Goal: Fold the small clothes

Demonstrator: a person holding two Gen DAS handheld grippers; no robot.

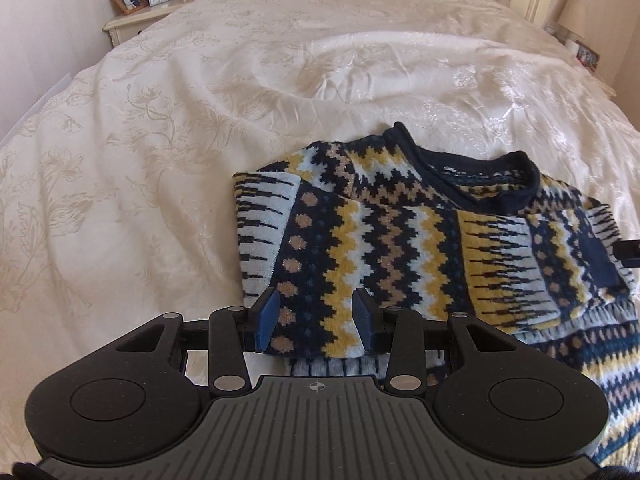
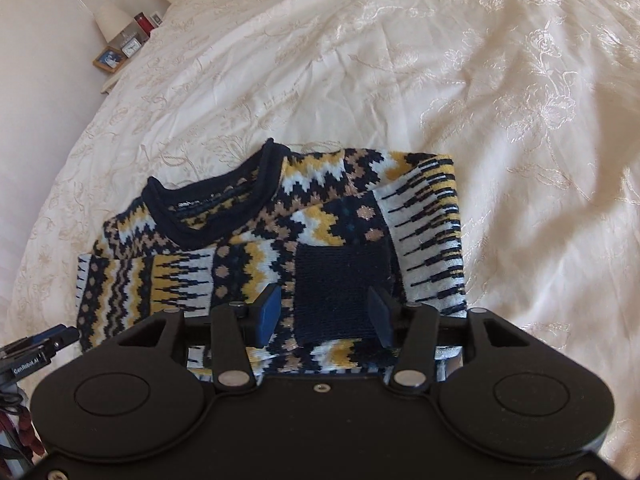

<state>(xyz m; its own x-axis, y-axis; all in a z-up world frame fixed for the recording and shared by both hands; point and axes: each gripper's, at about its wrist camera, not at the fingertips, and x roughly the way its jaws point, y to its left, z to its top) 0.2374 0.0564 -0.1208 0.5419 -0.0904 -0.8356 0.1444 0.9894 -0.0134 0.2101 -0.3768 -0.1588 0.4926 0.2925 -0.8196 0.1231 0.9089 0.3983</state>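
Sleeves are folded across the sweater (image 1: 400, 240); the final fold is judged outstanding. Left gripper (image 1: 316, 320) and right gripper (image 2: 324, 316), both at 6 o'clock, are held spread, grasping nothing.

The sweater's (image 1: 400, 240) lower hem is hidden behind the left tool (image 1: 316, 320) body and cut off at the right edge. The neck label print is too small to be read. The nightstand (image 1: 136, 20) items are blurred.
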